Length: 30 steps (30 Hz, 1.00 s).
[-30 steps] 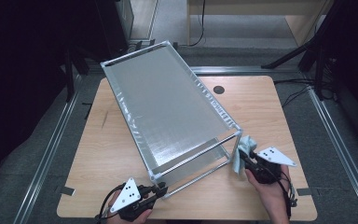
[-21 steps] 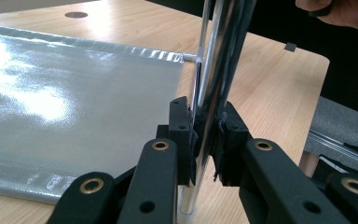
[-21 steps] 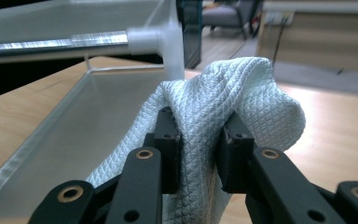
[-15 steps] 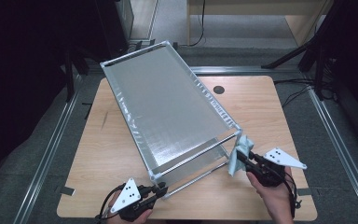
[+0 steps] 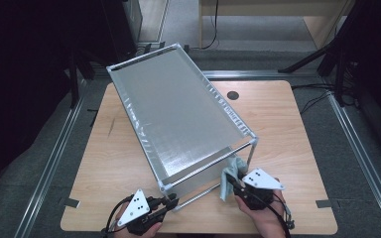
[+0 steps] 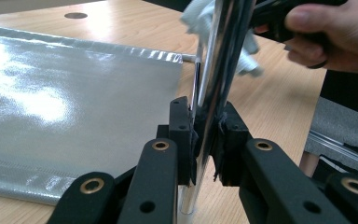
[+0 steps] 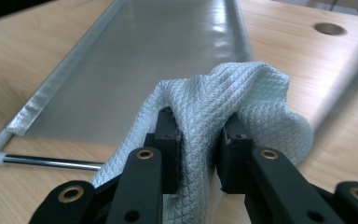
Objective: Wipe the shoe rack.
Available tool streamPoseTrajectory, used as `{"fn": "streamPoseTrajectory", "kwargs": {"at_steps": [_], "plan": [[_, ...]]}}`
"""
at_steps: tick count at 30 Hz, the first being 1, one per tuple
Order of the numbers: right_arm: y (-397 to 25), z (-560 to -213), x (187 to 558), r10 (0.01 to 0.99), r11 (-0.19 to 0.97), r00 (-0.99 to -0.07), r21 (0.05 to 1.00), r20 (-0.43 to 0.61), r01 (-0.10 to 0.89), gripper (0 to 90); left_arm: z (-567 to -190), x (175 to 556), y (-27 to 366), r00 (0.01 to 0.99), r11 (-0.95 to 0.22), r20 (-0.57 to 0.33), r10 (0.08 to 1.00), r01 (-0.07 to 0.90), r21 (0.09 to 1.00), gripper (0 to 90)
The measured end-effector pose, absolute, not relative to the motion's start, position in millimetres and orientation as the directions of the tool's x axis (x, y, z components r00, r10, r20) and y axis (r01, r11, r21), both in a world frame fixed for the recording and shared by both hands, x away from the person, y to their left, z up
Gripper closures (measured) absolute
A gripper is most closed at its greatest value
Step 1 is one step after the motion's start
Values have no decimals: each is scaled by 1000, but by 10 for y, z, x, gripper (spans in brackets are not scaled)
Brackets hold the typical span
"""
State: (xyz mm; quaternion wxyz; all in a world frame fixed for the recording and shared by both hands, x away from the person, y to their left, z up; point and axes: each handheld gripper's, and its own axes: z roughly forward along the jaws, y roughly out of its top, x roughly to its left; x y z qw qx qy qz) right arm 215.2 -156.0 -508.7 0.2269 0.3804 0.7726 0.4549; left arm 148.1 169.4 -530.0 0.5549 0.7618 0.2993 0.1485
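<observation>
A rack of chrome tubes with a silver fabric shelf [image 5: 178, 114] stands on the wooden table [image 5: 287, 129]. At its near left corner my left gripper [image 5: 171, 202] is shut on the upright chrome leg [image 6: 214, 79], which fills the gap between the jaws [image 6: 205, 140]. My right gripper [image 5: 230, 181] is shut on a pale quilted cloth [image 5: 234, 166] at the rack's near right end, beside the low front bar. In the right gripper view the cloth [image 7: 242, 102] bulges over the jaws [image 7: 198, 144], with the lower silver panel [image 7: 158, 56] and a chrome rod [image 7: 51, 162] beyond.
A round cable hole [image 5: 233, 95] sits at the table's far side. Metal floor rails [image 5: 54, 158] run along both sides of the table. Bare wood lies left and right of the rack. The other hand [image 6: 326, 37] and the cloth [image 6: 196, 14] appear behind the leg.
The right gripper has carried the cloth leftward and nearer the table's front edge, away from the right front leg. The left gripper has stayed clamped on its leg.
</observation>
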Motion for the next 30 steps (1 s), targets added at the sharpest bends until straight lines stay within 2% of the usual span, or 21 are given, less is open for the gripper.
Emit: {"fn": "streamPoseTrajectory", "kwargs": {"at_steps": [7, 11, 15, 22, 28, 30], "plan": [[-1523, -5301, 2355, 873, 349, -468, 850, -141, 395, 731, -5303, 1477, 1693, 776, -207, -101, 622, 288, 935, 799], [-1566, -5346, 2330, 891, 332, -435, 838, -128, 433, 731, -5306, 1477, 1693, 776, -206, -101, 622, 287, 936, 798], [-1650, -5331, 2316, 906, 270, -419, 847, -61, 459, 731, -5304, 1477, 1694, 777, -209, -100, 622, 288, 935, 799], [-1727, -4960, 2236, 910, 188, -413, 921, -32, 342, 731, -5306, 1474, 1690, 777, -215, -89, 623, 279, 936, 800], [-1774, -4607, 2081, 913, 132, -405, 972, -43, 195, 730, -5306, 1474, 1690, 777, -214, -91, 623, 281, 936, 800], [-1782, -4578, 2070, 913, 131, -405, 974, -45, 186, 729, -5307, 1475, 1690, 776, -212, -94, 624, 283, 935, 800]]}}
